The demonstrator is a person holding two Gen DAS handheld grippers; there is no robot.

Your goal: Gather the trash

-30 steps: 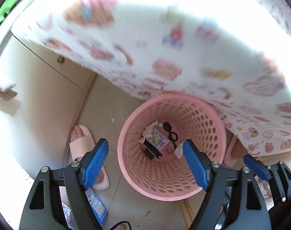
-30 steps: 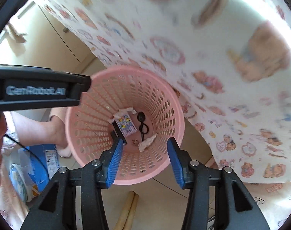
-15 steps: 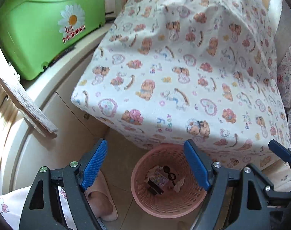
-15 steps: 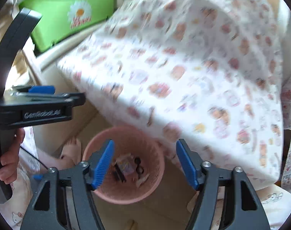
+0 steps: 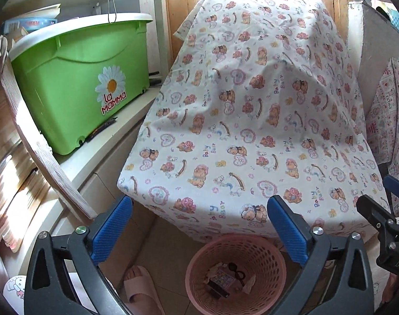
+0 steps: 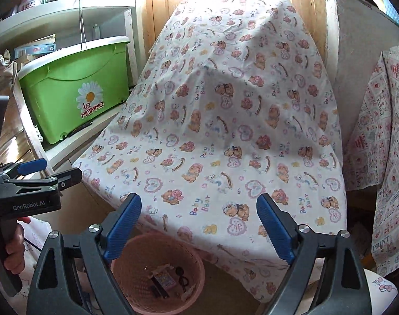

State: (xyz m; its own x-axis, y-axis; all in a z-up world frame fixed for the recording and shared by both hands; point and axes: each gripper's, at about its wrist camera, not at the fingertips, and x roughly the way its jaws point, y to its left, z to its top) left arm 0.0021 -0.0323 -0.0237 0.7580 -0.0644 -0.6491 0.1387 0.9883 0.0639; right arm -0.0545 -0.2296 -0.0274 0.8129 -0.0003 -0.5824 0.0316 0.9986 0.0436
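A pink perforated trash basket [image 5: 262,258] stands on the floor at the foot of a table draped in a bear-print cloth [image 5: 252,120]. In it lie several bits of trash: a colourful wrapper [image 5: 225,277], a dark piece, a black loop and crumpled paper. The basket also shows in the right wrist view [image 6: 136,260]. My left gripper [image 5: 199,233] is open and empty, raised well above the basket. My right gripper [image 6: 199,228] is open and empty, also raised above it. The left gripper's body shows at the left of the right wrist view [image 6: 29,191].
A green lidded bin [image 5: 78,84] sits on a white shelf [image 5: 76,162] at left. A wooden door [image 5: 189,2] stands behind the table. A foot in a pink slipper [image 5: 139,286] is beside the basket. Another patterned cloth [image 5: 391,115] hangs at right.
Both grippers have risen and pulled back from just above the basket's mouth, so the basket looks small and low and the whole table cloth comes into view. Both stay open.
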